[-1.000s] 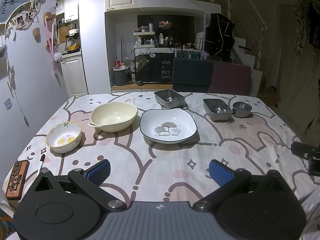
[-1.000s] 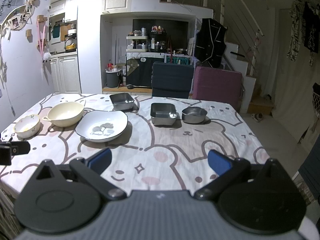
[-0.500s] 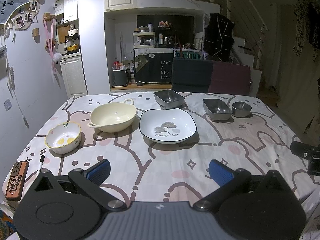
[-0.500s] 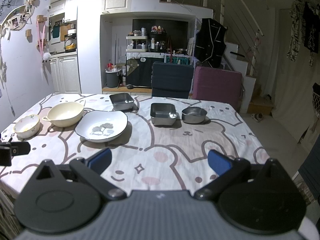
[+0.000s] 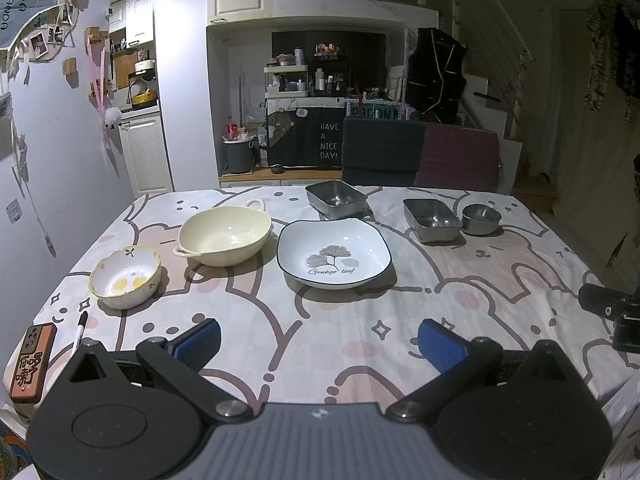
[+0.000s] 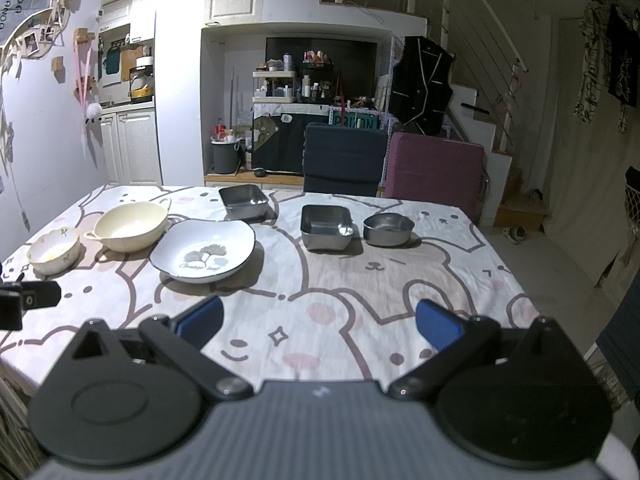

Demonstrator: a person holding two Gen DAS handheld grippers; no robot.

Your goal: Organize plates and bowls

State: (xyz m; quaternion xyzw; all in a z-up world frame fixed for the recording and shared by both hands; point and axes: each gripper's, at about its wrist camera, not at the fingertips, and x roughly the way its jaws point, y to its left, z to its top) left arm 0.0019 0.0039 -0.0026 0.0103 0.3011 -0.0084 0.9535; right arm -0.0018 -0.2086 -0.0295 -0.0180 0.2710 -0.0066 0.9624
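1. The left gripper (image 5: 318, 340) is being held with jaws spread wide and empty over the near edge of the table (image 5: 460, 280); the right gripper (image 6: 318, 326) is being held likewise.
2. Nothing is being touched. The leaf plate (image 5: 334, 254) is lying ahead of the left gripper, between the cream bowl (image 5: 224, 234) and the steel trays (image 5: 432, 220).
3. A rim grasp is being advised, with stacking by matching shape, since glazed ware is judged slippery.
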